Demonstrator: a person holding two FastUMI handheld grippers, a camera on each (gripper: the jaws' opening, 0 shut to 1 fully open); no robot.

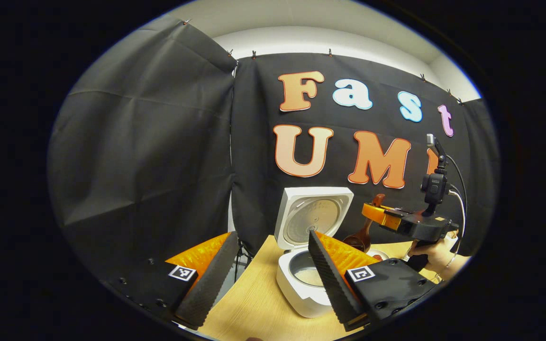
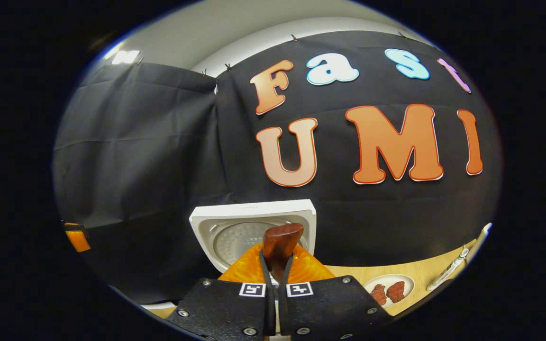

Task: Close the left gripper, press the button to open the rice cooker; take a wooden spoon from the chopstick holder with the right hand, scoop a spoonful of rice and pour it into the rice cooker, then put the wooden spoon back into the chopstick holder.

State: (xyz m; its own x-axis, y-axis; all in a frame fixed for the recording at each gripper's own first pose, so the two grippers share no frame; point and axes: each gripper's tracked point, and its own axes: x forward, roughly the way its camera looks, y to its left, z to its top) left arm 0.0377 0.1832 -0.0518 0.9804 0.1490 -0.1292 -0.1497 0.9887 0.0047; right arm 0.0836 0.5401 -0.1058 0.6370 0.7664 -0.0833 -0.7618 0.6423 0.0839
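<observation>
While the white, square-bodied rice cooker (image 1: 301,284) stands with its lid (image 1: 313,215) swung fully upright near the table's far left edge, pale rice is visible low in its grey inner pot (image 1: 307,273). The left gripper (image 1: 273,279) hangs in front of it with its fingers spread wide, gripping nothing. The right gripper (image 2: 275,279) has its fingers pinched together on the handle of the dark reddish-brown wooden spoon (image 2: 280,244); in the left gripper view the spoon's bowl (image 1: 357,241) hangs downward, just right of the cooker.

Judged risks: the handle is clamped in a narrow pinch, so the spoon could swivel or slip while scooping or tipping, scattering rice over the table. The upright lid stands close to the spoon's path; a knock could drop it shut. Whether the spoon carries rice now cannot be told.

Surface: light wood-grain table (image 1: 254,308), bare in front of the cooker. Toward its right edge sit a small white plate with reddish pieces (image 2: 389,290) and a white pen-like stick (image 2: 448,271). Black cloth walls the booth; pale ceiling above.
</observation>
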